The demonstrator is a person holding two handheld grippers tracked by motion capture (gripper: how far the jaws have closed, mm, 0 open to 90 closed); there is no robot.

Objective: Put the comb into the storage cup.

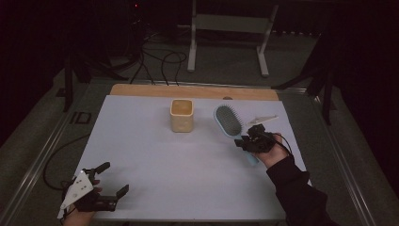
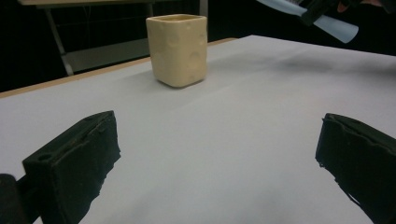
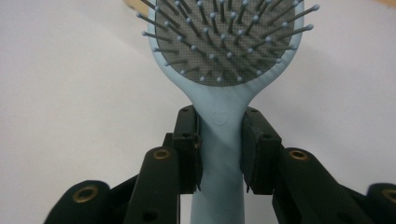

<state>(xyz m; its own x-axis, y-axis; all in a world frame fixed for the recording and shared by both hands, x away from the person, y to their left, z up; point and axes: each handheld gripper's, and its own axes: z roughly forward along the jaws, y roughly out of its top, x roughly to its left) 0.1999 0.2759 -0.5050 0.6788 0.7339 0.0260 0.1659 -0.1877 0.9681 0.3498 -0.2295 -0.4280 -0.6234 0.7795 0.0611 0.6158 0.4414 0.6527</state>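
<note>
Pale blue hairbrush (image 3: 224,70), grey bristle pad, ball-tipped bristles

The hairbrush (image 3: 223,116) looks like smooth pale-blue plastic, its pad a matt grey mesh with ball-tipped pins. The cream cup (image 2: 177,49) has a softly glossy, dimpled, ceramic-looking surface. A matt white sheet (image 1: 155,160) covers the wooden table (image 1: 141,89).

Dark room, dim light. Table (image 1: 141,90) has a wood far edge under a white sheet (image 1: 150,155). Grey floor (image 1: 221,70) behind, black cables (image 1: 162,61), white metal stand (image 1: 228,23).
</note>
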